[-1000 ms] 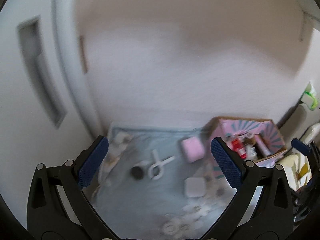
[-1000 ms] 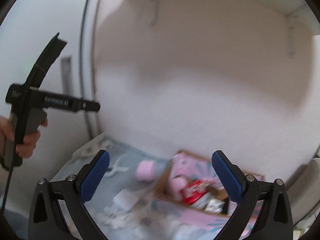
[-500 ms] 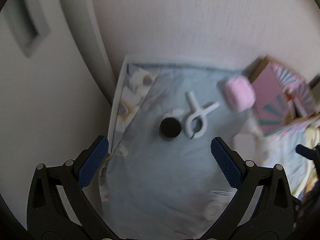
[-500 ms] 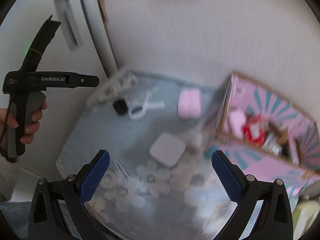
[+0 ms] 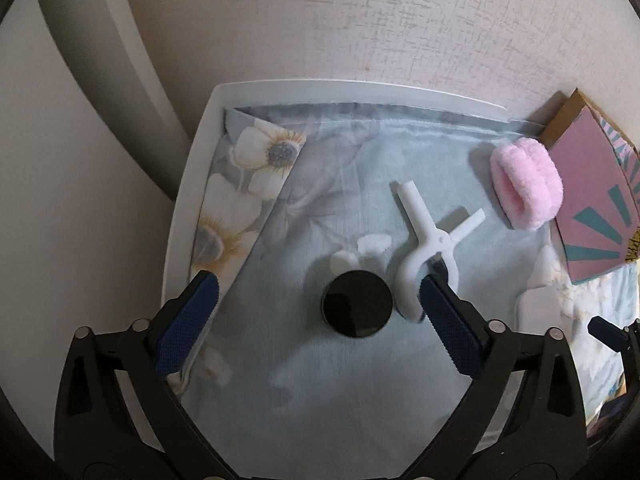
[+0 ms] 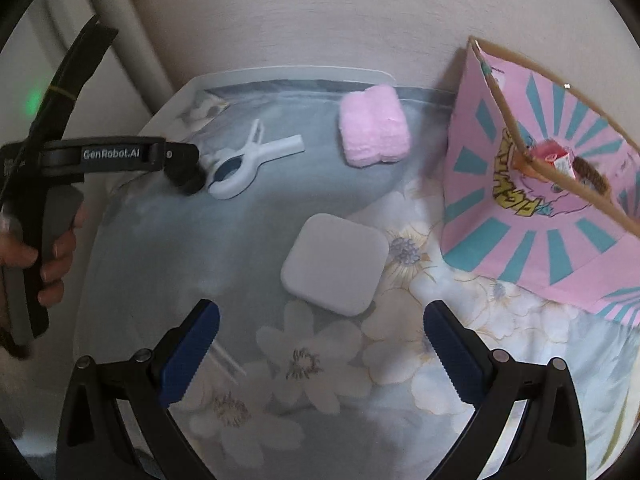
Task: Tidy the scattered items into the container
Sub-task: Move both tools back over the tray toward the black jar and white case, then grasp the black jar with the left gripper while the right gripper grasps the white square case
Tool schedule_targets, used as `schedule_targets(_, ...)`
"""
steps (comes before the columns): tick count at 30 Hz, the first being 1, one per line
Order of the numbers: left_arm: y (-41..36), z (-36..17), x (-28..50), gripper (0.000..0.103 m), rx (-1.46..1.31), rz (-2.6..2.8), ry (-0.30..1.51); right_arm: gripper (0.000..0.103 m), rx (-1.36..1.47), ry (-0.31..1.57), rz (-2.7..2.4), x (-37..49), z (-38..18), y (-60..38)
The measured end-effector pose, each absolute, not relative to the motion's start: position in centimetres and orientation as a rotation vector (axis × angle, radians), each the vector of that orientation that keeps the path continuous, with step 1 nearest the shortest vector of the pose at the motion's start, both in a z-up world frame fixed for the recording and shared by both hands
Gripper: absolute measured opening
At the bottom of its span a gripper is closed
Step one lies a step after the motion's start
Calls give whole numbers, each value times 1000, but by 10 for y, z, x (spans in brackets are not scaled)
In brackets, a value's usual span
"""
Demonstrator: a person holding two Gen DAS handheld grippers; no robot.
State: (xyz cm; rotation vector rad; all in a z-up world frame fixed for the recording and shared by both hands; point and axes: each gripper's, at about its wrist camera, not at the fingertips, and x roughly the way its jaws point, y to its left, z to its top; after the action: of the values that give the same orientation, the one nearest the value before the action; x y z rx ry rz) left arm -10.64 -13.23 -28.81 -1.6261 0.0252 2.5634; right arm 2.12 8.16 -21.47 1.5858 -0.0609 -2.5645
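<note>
My left gripper [image 5: 316, 320] is open and hovers over a black round lid [image 5: 357, 304], which lies between its fingers on the floral cloth. A white plastic clamp [image 5: 424, 248] lies just right of the lid, and a pink fluffy band [image 5: 526, 184] lies farther right. My right gripper [image 6: 320, 344] is open and empty, just in front of a white square case [image 6: 335, 264]. The pink cardboard box [image 6: 532, 208] stands at the right with several items inside. The clamp [image 6: 248, 160] and pink band [image 6: 374, 126] also show in the right wrist view.
The floral cloth [image 6: 320, 380] covers a white table [image 5: 180, 216] set against a textured wall [image 5: 400, 20]. A door frame [image 5: 92, 60] stands at the left. The left hand-held gripper body [image 6: 100, 156] reaches in from the left.
Both grippers have tilted down from the wall toward the table and moved closer. The left gripper has come down over the black lid, and the right gripper has neared the white case.
</note>
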Motion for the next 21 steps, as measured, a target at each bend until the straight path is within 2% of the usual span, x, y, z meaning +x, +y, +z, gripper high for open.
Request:
schedule_targets(2,-131,-291,-107,93,-1627,2561,33,102,1586,-55,-2587,20,-217,79)
schedule_targets(8,-131,-298,-105,92,-1622,2562,-3,102,1599,-95,-2627,15,-225,79)
schedule_targets(11,-131,-301,-105,88,-1615,2569,-6,102,1593,-112,-2650,12,-227,79)
schedule_targets(13,-132,-302,-104,77,-1595,2570,-30,102,1578,-121,-2658,11,-228,79)
schedule_targets(15,-133,-302,-102,70,-1600,2578,-25,102,1569,-120,-2680,9,-229,79)
schedule_targets(21,-129,-305,-94,70,-1585,2594,43,102,1572,-96,-2703,4,-234,78)
